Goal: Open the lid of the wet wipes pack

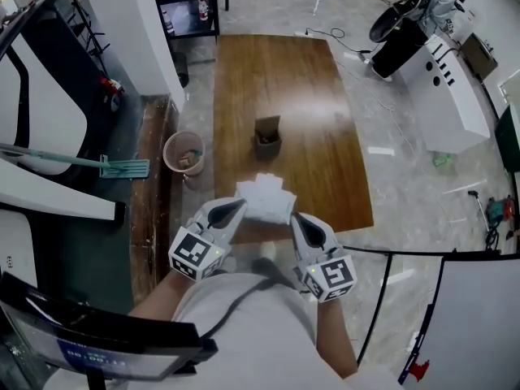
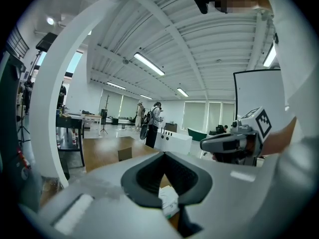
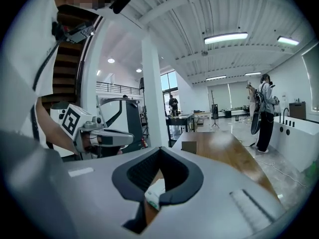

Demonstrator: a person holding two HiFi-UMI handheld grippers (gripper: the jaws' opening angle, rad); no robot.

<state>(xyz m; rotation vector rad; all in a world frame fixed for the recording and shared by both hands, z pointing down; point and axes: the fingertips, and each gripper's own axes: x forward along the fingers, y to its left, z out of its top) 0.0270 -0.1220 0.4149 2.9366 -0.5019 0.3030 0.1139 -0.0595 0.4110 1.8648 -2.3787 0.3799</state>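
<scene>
The white wet wipes pack (image 1: pixel 265 197) hangs over the near edge of the wooden table (image 1: pixel 276 80), held between my two grippers. My left gripper (image 1: pixel 239 207) is shut on the pack's left side and my right gripper (image 1: pixel 296 218) is shut on its right side. In the left gripper view the jaws (image 2: pixel 164 154) meet at their tips, and a corner of the pack (image 2: pixel 169 199) with green print shows in the gap behind them. The right gripper view shows the same: closed jaws (image 3: pixel 160 149) with the pack's edge (image 3: pixel 155 192) pinched low between them. The pack's lid is hidden.
A small open cardboard box (image 1: pixel 267 136) stands mid-table. A round bin (image 1: pixel 184 151) and a mop (image 1: pixel 81 162) are on the floor to the table's left. White machines (image 1: pixel 445 88) and a cable lie at the right, and people stand far off (image 3: pixel 263 108).
</scene>
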